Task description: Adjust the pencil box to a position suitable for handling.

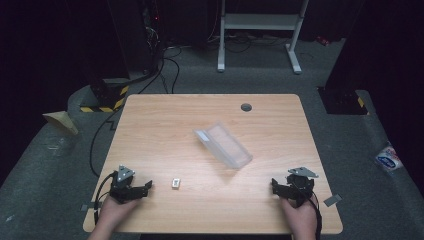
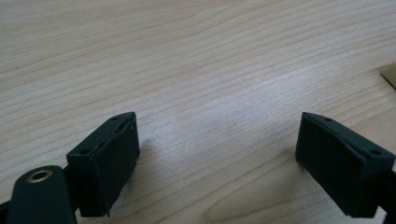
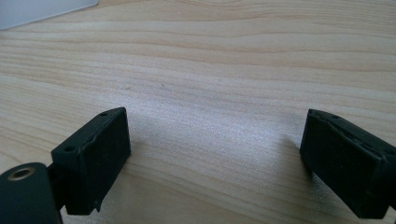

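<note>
A clear plastic box point(image 1: 223, 144) lies slantwise near the middle of the wooden table point(image 1: 165, 120); a pale corner of it point(image 3: 42, 9) shows in the right gripper view. A small white block point(image 1: 175, 183) lies near the front, right of my left gripper point(image 1: 142, 189). That gripper rests on the table at the front left, and in the left gripper view its jaws point(image 2: 217, 154) stand wide apart over bare wood. My right gripper point(image 1: 278, 186) rests at the front right, open too point(image 3: 215, 158), with nothing between its jaws.
A grey round cable port point(image 1: 246, 107) sits near the table's far edge. Beyond the table stand a white metal frame point(image 1: 260, 30) and cables on the grey floor. A packet point(image 1: 389, 158) lies on the floor at the right.
</note>
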{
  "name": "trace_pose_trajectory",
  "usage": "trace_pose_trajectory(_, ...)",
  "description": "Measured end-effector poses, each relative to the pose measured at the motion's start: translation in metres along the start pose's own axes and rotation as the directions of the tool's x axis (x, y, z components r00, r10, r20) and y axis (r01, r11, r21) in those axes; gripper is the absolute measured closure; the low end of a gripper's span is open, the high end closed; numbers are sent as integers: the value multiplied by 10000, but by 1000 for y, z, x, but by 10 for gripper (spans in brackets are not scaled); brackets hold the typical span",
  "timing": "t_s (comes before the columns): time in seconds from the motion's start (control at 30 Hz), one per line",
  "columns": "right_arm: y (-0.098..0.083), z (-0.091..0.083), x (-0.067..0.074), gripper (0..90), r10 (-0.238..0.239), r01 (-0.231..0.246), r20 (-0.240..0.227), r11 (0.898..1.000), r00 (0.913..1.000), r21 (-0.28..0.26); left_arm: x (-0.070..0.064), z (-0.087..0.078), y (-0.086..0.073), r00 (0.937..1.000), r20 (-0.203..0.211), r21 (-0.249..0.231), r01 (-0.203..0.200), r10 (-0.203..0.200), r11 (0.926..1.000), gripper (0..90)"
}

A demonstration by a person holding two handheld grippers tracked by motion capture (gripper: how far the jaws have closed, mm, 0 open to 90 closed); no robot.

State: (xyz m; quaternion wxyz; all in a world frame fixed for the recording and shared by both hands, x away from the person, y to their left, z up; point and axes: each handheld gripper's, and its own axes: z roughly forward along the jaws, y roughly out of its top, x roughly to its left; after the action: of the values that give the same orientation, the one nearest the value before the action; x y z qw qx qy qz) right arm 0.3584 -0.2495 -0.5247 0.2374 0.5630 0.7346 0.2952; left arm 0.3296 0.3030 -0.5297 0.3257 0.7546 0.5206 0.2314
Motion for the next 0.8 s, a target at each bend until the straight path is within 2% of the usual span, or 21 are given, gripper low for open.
trace_pose_trajectory(0.63,0,0,1,84,95,-95,-11,10000,10000,18,0,0,0,10000,5,-1,38,-38,10000,138)
trace_pose_trajectory(0.8,0,0,0,82,-27,27,-73,10000,10000,19,-1,0,0,10000,-1,-33,67,-67,10000,138)
